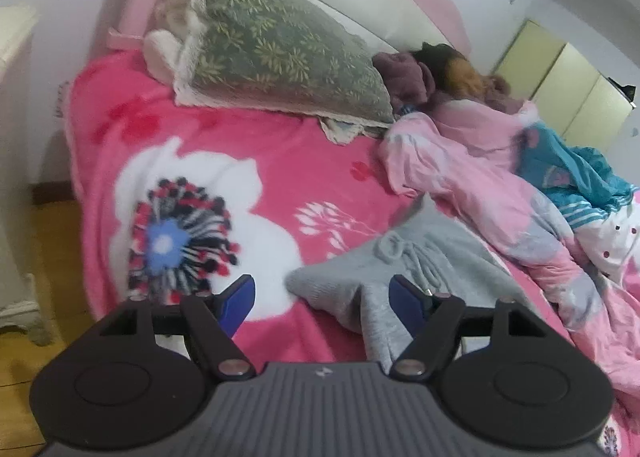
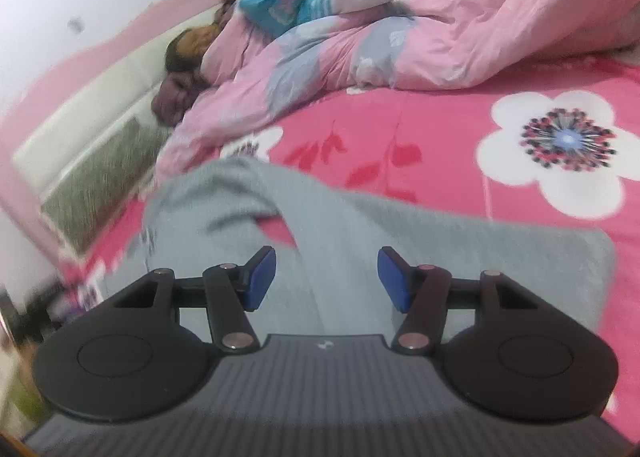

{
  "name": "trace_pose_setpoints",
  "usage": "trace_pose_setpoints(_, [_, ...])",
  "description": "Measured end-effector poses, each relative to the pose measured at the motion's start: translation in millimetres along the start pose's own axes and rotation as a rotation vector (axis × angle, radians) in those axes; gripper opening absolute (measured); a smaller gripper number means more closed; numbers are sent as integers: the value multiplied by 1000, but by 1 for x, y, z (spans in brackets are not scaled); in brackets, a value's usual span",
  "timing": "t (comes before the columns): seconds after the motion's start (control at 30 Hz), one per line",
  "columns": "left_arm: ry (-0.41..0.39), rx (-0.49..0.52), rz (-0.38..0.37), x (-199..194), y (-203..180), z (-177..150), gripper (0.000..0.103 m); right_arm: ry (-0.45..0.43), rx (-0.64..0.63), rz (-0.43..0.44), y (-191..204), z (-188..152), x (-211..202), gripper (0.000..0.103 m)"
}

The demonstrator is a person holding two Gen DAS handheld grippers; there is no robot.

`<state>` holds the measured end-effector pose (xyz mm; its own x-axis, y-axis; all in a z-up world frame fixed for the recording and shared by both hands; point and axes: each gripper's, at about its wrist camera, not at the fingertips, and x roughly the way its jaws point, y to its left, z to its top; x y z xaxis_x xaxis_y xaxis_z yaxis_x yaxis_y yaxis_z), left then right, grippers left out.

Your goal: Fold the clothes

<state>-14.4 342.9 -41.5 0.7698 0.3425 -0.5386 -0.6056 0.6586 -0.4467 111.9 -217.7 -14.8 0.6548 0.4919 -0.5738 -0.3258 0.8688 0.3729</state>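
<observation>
A grey knit garment (image 1: 400, 257) with a drawstring lies crumpled on the pink flowered blanket (image 1: 300, 161) of a bed. My left gripper (image 1: 322, 289) hovers over the garment's near edge, jaws wide apart, blue pads clear of the cloth. In the right wrist view the same grey garment (image 2: 400, 229) spreads flat, one part folded over so a patch of blanket (image 2: 440, 129) shows through. My right gripper (image 2: 327, 261) stands open just above it, with nothing pinched between its pads.
A green patterned pillow (image 1: 276, 41) leans on the headboard beside a plush toy (image 1: 168, 37). A rumpled pink quilt (image 1: 480, 185) and a teal garment (image 1: 568, 169) pile along the bed's far side. Wooden floor (image 1: 48, 241) and a white cabinet (image 1: 12, 177) lie left.
</observation>
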Motion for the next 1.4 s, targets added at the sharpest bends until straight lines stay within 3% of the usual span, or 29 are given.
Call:
trace_pose_setpoints(0.13, [0,100,-32,-17,-34,-9,74,-18,-210,-107,21,-47,-24,58])
trace_pose_setpoints(0.3, [101,228,-172,-17,-98,-42,74,-72,-420,-309,33,-97,-39,59])
trace_pose_setpoints(0.4, [178,321,-267,-16,-140,-71,74,-107,-391,-396,21,-119,-45,57])
trace_pose_setpoints(0.6, [310,503,-352,-8,-192,-140,74,-198,-223,-422,0,-142,-65,56])
trace_pose_setpoints(0.73, [335,604,-341,-5,-206,-170,74,-227,-165,-436,-7,-156,-76,54])
trace_pose_setpoints(0.93, [378,591,-308,6,-200,-181,73,-216,-188,-381,3,-175,-87,54])
trace_pose_setpoints(1.0, [377,596,-306,5,-201,-181,73,-237,-173,-393,2,-175,-88,49])
trace_pose_setpoints(1.07, [376,603,-303,5,-202,-181,73,-263,-146,-409,-1,-173,-89,26])
trace_pose_setpoints(1.13, [377,605,-304,5,-202,-181,73,-290,-120,-424,-3,-172,-89,14])
trace_pose_setpoints(1.27, [378,595,-311,6,-200,-179,73,-439,-125,-438,-2,-140,-105,10])
trace_pose_setpoints(1.4, [378,590,-318,8,-199,-178,73,-528,-197,-476,-6,-95,-104,9])
